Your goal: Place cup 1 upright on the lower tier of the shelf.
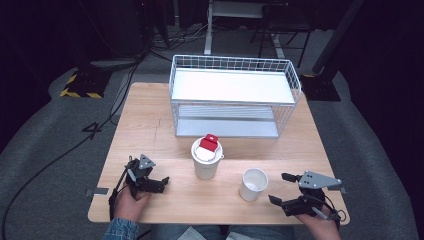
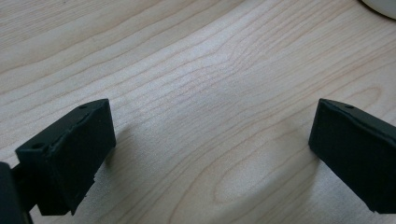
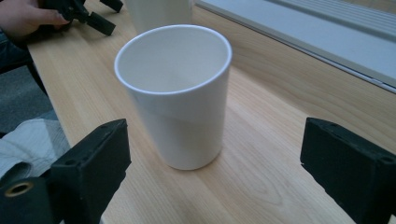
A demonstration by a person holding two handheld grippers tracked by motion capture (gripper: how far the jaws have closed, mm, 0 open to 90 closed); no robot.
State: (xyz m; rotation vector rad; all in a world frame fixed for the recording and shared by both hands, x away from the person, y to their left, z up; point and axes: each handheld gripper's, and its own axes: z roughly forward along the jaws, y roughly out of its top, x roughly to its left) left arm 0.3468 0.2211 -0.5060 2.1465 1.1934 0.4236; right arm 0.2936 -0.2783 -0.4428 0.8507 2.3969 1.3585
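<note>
An empty white cup [image 1: 253,184] [image 3: 177,93] stands upright on the wooden table [image 1: 150,130]. My right gripper [image 1: 278,188] [image 3: 215,140] is just to its right, jaws wide apart and open, with the cup ahead of them and untouched. A taller white lidded cup [image 1: 206,159] [image 3: 159,14] stands at the table's middle with a red piece [image 1: 209,142] on top. My left gripper [image 1: 150,180] [image 2: 212,121] rests near the front left, open, with bare wood between its jaws.
A white wire rack [image 1: 235,95] with two shelves stands at the back of the table; its lower shelf [image 3: 327,37] runs behind the cup. The table's front edge lies close behind both hands. A white rim [image 2: 380,5] shows at the corner of the left gripper view.
</note>
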